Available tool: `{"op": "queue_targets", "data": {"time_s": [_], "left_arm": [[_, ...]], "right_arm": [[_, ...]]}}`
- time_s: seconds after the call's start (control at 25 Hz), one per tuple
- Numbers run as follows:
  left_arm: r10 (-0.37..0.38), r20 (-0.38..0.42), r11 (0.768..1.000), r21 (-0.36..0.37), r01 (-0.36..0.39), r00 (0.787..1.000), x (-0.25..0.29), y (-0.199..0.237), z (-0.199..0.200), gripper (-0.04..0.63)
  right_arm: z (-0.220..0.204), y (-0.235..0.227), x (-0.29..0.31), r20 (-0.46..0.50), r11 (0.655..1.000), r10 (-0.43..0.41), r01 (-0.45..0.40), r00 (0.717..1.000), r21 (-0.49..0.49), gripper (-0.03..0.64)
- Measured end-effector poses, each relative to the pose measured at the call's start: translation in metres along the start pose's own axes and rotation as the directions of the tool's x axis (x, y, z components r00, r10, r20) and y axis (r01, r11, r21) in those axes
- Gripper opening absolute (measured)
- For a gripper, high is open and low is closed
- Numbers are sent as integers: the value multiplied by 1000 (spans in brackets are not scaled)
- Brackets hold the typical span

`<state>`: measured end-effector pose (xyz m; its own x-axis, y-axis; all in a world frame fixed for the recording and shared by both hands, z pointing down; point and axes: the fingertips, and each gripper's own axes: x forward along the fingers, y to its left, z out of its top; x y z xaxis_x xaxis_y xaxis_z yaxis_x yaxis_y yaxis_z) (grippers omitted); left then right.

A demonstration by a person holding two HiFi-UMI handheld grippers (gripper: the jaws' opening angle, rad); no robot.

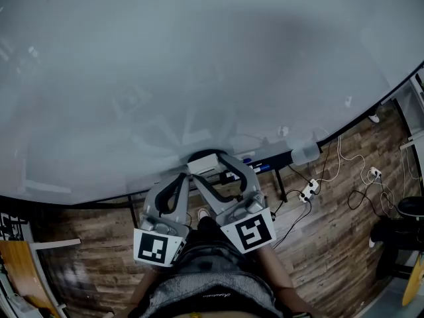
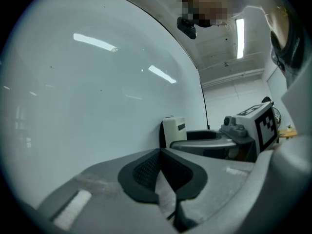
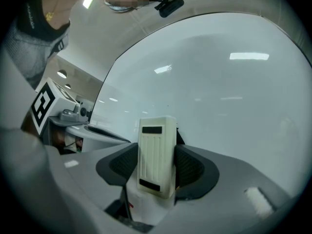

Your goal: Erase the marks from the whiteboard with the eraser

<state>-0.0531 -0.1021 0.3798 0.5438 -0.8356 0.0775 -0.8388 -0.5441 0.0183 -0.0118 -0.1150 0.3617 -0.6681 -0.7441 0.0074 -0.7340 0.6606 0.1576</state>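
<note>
Holds eraser point(image 3: 157, 155) by its long sides in right hand-held gripper point(image 3: 156, 165), near whiteboard point(image 3: 234, 96); probably light, rigid-cased, slightly slippery. Holds left hand-held gripper point(image 2: 161, 172) closed on nothing.

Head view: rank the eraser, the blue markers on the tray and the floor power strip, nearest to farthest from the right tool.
1. eraser, clamped in the right tool against the whiteboard.
2. blue markers, on the tray just to its right.
3. power strip, on the floor, farther right.
</note>
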Motion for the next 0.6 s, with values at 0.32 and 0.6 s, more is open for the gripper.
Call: {"op": "queue_targets", "data": {"time_s": [0.32,0.6], "left_arm": [[33,5,999,-9,-33,999,33,-25,13,3],[89,-2,996,-24,-89,996,73,-61,13,3]], "right_arm": [[1,-30,-22,-26,999,45,-45,999,-10,245],[-8,-83,-55,-29,998,66,-66,997,-6,244]]}}
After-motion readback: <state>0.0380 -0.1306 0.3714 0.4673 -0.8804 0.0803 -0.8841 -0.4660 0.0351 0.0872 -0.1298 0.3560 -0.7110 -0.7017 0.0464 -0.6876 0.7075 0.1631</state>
